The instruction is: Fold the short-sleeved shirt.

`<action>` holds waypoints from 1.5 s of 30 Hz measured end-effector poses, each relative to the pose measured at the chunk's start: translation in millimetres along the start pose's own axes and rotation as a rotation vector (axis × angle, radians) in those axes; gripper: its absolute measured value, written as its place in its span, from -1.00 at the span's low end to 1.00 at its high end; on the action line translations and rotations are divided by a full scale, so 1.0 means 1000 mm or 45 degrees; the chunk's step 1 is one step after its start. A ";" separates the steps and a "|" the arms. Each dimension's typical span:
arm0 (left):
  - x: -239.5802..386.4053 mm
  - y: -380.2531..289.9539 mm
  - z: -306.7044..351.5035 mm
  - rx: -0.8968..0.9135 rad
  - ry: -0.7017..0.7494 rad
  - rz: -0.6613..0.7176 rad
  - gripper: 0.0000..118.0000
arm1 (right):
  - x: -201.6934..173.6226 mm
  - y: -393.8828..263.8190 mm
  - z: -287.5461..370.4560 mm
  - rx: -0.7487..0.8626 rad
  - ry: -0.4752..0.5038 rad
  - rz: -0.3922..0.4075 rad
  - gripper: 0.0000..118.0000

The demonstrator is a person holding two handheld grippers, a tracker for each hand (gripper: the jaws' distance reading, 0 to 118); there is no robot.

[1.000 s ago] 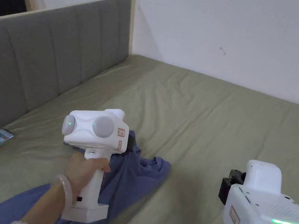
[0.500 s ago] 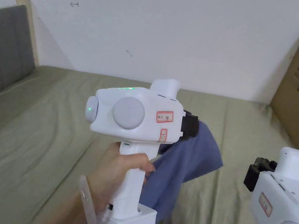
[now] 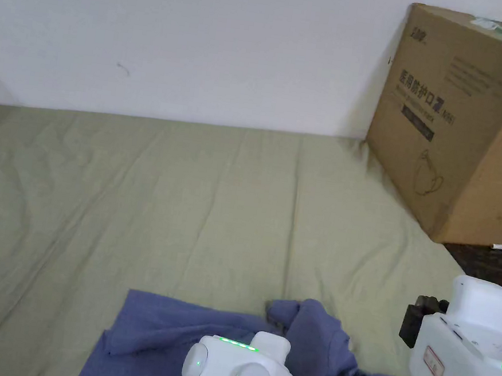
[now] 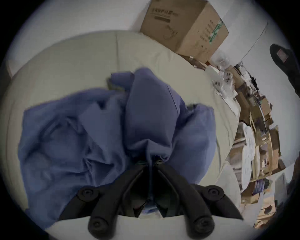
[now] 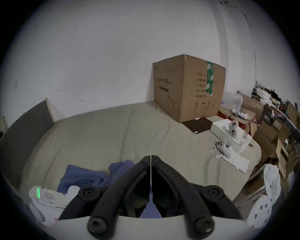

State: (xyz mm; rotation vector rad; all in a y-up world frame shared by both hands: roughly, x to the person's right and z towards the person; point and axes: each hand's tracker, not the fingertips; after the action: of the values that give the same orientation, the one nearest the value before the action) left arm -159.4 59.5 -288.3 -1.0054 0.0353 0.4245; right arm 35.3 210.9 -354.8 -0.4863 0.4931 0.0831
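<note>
The bed (image 3: 197,190), covered in an olive-green sheet, takes up most of the head view, with a white wall behind it and a large cardboard box (image 3: 472,122) standing at its far right corner.

On the near part of the bed lies the short-sleeved shirt (image 4: 100,129), blue and badly bunched: in the left gripper view it is a heap of folds with one ridge of cloth rising from the jaws toward the far side, and no sleeve, collar or hem can be told apart for certain.

The left hand-held gripper (image 4: 150,163) has its jaws closed together on a gathered pinch of that blue cloth, the fabric puckering right at the tips. The right hand-held gripper (image 5: 151,158) is held over the bed to the right of the heap, jaws brought together with only a thin slit between them and nothing caught in it; a patch of blue shows low behind its linkages, but that seems to be cloth lying underneath rather than anything held.

The work looks to be at its very start: spreading the garment, with no fold made yet. The next move probably calls for the right gripper to open and take a second point of the shirt, well apart from the left one's pinch, so the two can draw the cloth out flat on the sheet.
</note>
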 end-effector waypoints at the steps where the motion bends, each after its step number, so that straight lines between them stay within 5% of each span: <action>1: 0.001 -0.001 -0.003 -0.030 0.009 -0.021 -0.92 | -0.001 -0.002 -0.003 -0.015 -0.002 -0.007 -0.99; 3: 0.003 -0.004 -0.001 -0.011 0.038 -0.062 -0.72 | -0.004 -0.005 -0.008 -0.040 0.008 -0.028 -0.99; 7: 0.000 0.002 0.013 -0.010 -0.072 0.016 0.66 | -0.015 -0.008 -0.013 -0.063 0.038 -0.014 -0.99; 9: 0.003 0.008 0.034 0.046 -0.056 0.003 0.78 | -0.021 -0.009 -0.013 -0.069 0.054 0.015 -0.99; 12: 0.000 0.014 0.070 0.173 0.030 -0.064 0.76 | -0.030 -0.009 -0.012 -0.076 0.081 0.035 -0.99; 13: -0.005 0.013 0.085 0.208 0.051 -0.065 0.61 | -0.033 -0.010 -0.012 -0.078 0.089 0.039 -0.99; 15: -0.020 0.006 0.111 0.284 0.083 -0.028 -0.22 | -0.038 -0.011 -0.010 -0.079 0.104 0.045 -0.99; 16: -0.028 -0.001 0.122 0.312 0.106 0.002 -0.95 | -0.041 -0.013 -0.009 -0.081 0.116 0.048 -0.99; 17: -0.037 -0.012 0.130 0.312 0.133 0.037 -1.00 | -0.045 -0.015 -0.009 -0.089 0.126 0.050 -0.99; 27: -0.114 -0.110 0.166 0.329 0.353 0.357 -1.00 | -0.085 -0.040 -0.012 -0.190 0.242 0.107 -0.99; 28: -0.123 -0.113 0.173 0.333 0.353 0.359 -0.76 | -0.087 -0.039 -0.011 -0.192 0.247 0.112 -0.99; 31: -0.139 -0.124 0.195 0.345 0.474 0.330 0.68 | -0.089 -0.035 -0.009 -0.183 0.257 0.138 -0.99; 32: -0.146 -0.131 0.200 0.361 0.516 0.317 0.72 | -0.089 -0.034 -0.008 -0.177 0.255 0.143 -0.99; 40: -0.184 -0.149 0.186 0.307 0.492 0.513 0.60 | -0.082 -0.039 -0.015 -0.216 0.224 0.114 -0.99; 42: -0.182 -0.146 0.174 0.271 0.477 0.507 0.17 | -0.081 -0.041 -0.015 -0.225 0.214 0.136 -0.99; 44: -0.181 -0.144 0.154 0.175 0.438 0.475 -0.92 | -0.080 -0.044 -0.018 -0.231 0.194 0.157 -0.99; 45: -0.184 -0.143 0.142 0.109 0.421 0.503 -0.95 | -0.079 -0.044 -0.019 -0.238 0.192 0.156 -0.99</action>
State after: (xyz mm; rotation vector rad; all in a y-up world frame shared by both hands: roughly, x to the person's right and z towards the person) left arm -300.1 50.1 -54.8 -0.9754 0.5520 0.6065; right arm -33.8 165.6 -313.3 -0.6481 0.6665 0.2123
